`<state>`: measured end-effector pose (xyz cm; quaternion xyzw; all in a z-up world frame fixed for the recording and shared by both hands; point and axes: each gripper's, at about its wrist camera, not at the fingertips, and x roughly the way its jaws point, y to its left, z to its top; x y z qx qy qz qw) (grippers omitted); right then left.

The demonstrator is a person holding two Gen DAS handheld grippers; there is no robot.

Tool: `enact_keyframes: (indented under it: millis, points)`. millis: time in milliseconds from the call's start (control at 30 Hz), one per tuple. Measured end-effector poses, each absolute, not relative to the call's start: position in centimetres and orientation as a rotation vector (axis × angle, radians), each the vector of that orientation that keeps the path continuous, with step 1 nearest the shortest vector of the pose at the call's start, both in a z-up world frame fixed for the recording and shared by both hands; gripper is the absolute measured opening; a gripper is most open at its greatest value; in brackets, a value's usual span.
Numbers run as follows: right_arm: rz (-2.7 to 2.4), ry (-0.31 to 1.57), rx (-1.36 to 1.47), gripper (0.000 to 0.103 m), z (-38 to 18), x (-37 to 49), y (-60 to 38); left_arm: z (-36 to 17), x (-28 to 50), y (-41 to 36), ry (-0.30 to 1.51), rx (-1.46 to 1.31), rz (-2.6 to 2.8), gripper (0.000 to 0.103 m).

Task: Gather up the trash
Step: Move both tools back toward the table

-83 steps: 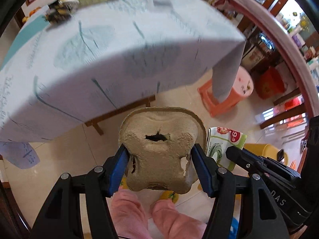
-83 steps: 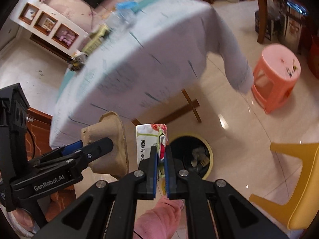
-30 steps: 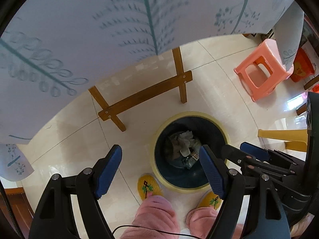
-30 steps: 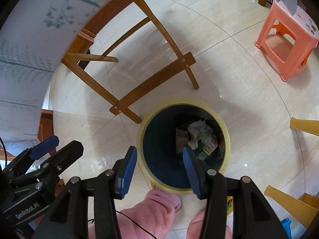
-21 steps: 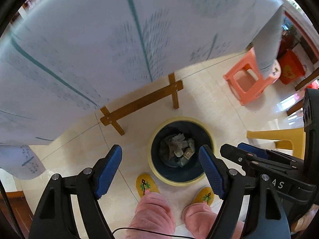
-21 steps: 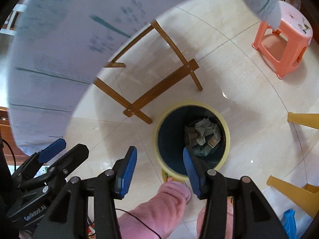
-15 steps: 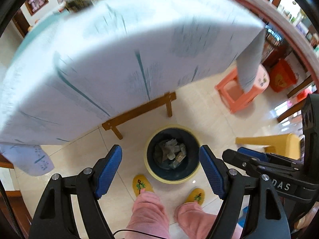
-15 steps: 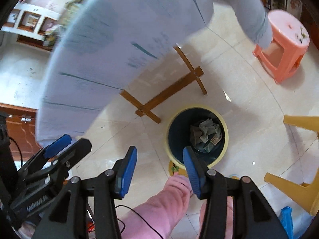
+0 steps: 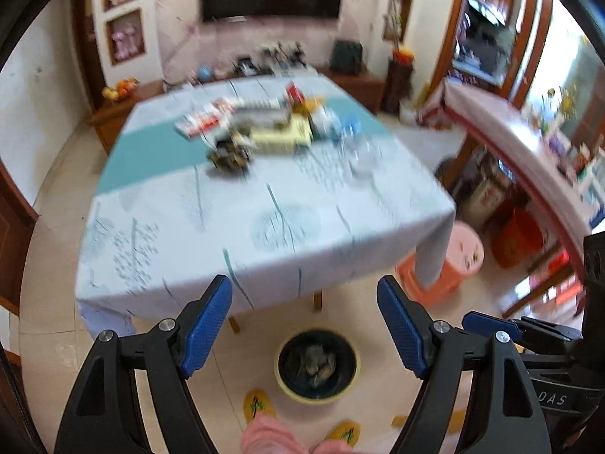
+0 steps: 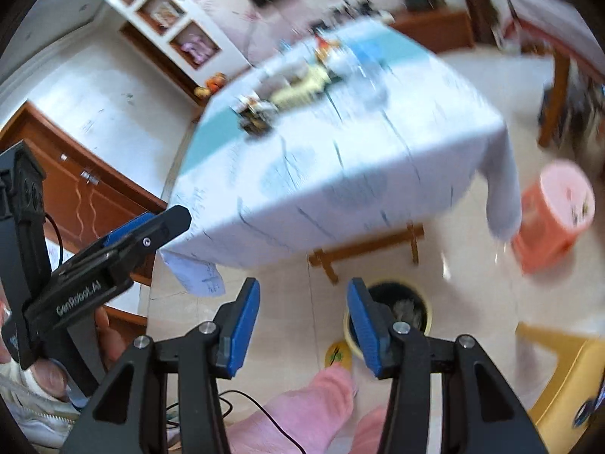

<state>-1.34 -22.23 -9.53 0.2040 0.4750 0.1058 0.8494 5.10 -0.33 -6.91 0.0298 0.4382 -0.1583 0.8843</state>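
Note:
A yellow-rimmed dark bin (image 9: 317,366) (image 10: 389,316) with crumpled trash inside stands on the floor below the table's near edge. My left gripper (image 9: 304,327) is open and empty high above it. My right gripper (image 10: 303,316) is open and empty too, beside the left one. On the far half of the clothed table (image 9: 264,223) (image 10: 340,166) lies blurred trash: a dark crumpled wrapper (image 9: 228,153) (image 10: 255,117), a pale yellow box (image 9: 281,136), red-and-white packets (image 9: 206,117) and a clear plastic piece (image 9: 359,151).
An orange-pink stool (image 9: 450,261) (image 10: 556,215) stands right of the table. A yellow chair (image 10: 559,374) is at the lower right. A person's pink-trousered legs (image 10: 298,412) and yellow slippers (image 9: 257,405) are by the bin. A wooden cabinet (image 10: 75,174) is on the left.
Both grippers have risen from close over the bin to above table height and tilted up, so the tabletop and its trash now show. Earlier still, the carton and packet left their jaws.

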Motion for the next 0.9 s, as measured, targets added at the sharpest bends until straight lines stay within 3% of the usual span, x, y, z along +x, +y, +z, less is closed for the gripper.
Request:
enact_keyframes:
  millis: [233, 467, 900]
  points:
    - [0.252, 0.941, 0.396, 0.049, -5.4, 1.4, -22.6, -2.1, 6.5, 0.7, 0.821, 0.036, -0.238, 0.078]
    - [0.215, 0.937, 0.388, 0.049, -4.4, 5.1, -23.5, -0.9, 9.7, 0.8, 0.82, 0.083, -0.195, 0.078]
    - [0.004, 1.057, 0.453, 0.049, -7.4, 18.2, -26.0, -9.0, 26.5, 2.3, 1.114, 0.004, -0.238, 0.078]
